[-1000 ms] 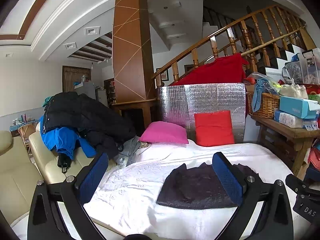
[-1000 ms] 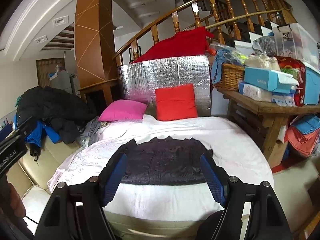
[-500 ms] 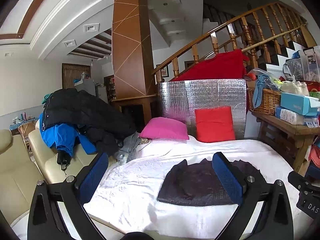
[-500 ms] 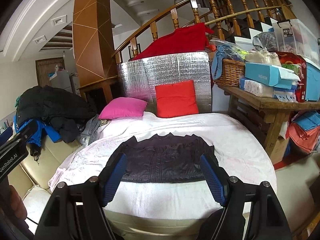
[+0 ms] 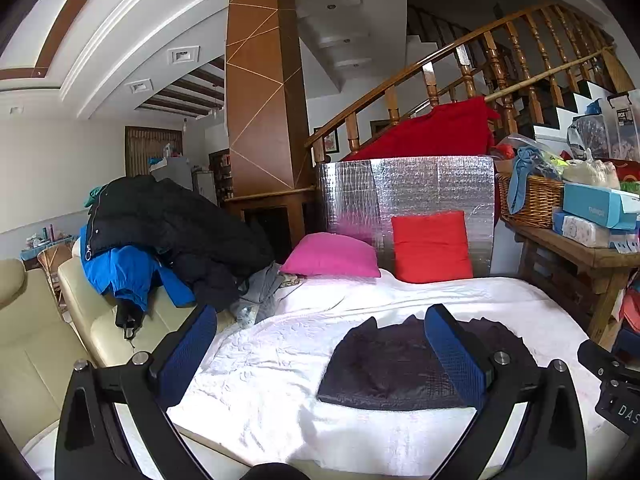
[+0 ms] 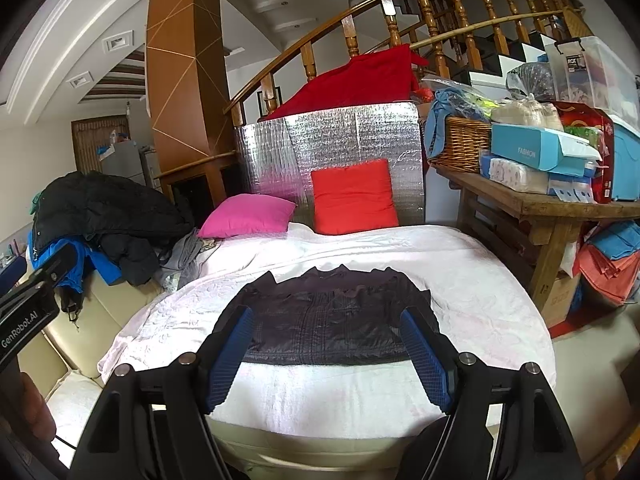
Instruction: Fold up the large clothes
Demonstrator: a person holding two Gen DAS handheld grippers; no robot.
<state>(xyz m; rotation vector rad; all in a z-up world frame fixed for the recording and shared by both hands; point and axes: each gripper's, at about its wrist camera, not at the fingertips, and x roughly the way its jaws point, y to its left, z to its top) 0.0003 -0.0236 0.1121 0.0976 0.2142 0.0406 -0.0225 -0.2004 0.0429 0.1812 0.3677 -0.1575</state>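
Observation:
A dark purple-black garment (image 6: 332, 316) lies folded flat on the white bedspread (image 6: 460, 280) near the bed's front edge. It also shows in the left wrist view (image 5: 384, 364), right of centre. My left gripper (image 5: 320, 344) is open and empty, held above the front left part of the bed. My right gripper (image 6: 328, 348) is open and empty, held in front of the garment, which shows between its blue pads (image 6: 424, 356). Neither gripper touches the cloth.
A pink pillow (image 6: 248, 216) and a red pillow (image 6: 352, 196) lean at the bed's head against a silver foil panel (image 6: 332, 148). Jackets are piled (image 5: 160, 232) on a cream sofa (image 5: 44, 344) at left. A cluttered wooden table (image 6: 548, 204) stands at right.
Both views have shifted slightly; the grippers have drawn a little back and up from the garment. The garment has not moved. Both stay open.

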